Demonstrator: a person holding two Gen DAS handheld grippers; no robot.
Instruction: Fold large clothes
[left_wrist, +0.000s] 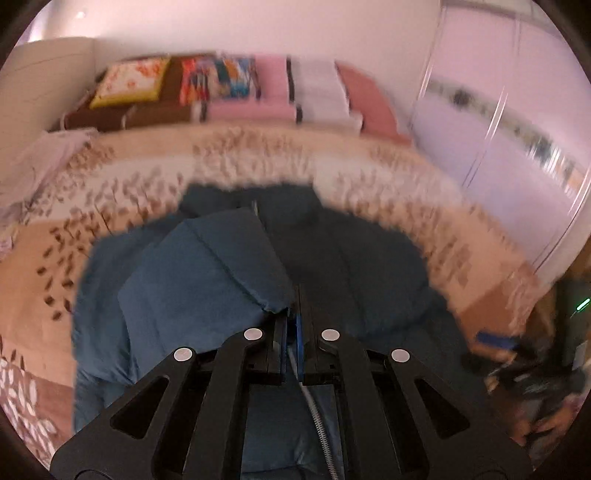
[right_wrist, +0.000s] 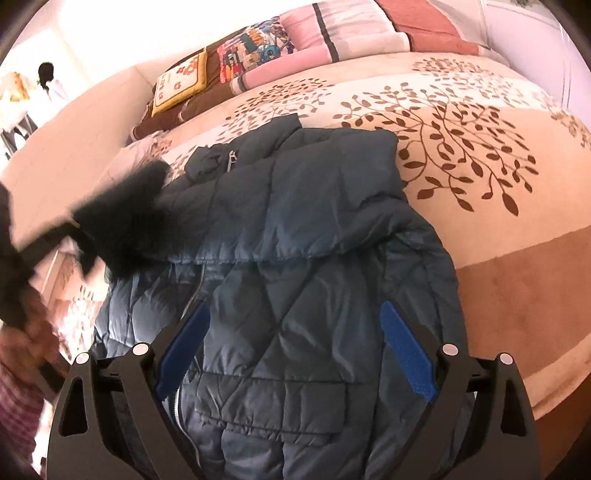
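A wide bed (right_wrist: 498, 258) fills both views, its cover printed in cream and tan bands with brown leafy branches. Along its far edge runs a row of pillows (left_wrist: 229, 88): a yellow one with orange flowers, a bright comic-print one, pink ones, a white one and a dusty-rose one, resting on brown and pink bolsters. On the middle of the bed lies the dark blue quilted jacket (right_wrist: 295, 258), spread out with its collar toward the pillows and its hem toward the cameras; the right sleeve is folded in across the chest, and a silver zipper runs down the left side of the front. A pale crumpled cloth (left_wrist: 40, 162) sits near the bed's left edge. In the right wrist view a blurred black furry shape, which cannot be identified, hangs over the jacket's left shoulder area. The right tool (right_wrist: 295, 347) hovers above the lower front of the jacket with its blue-padded fingers spread wide, grasping nothing. The left tool (left_wrist: 293, 325) is clenched on a fold of the jacket's blue fabric, lifted above the rest of the garment.
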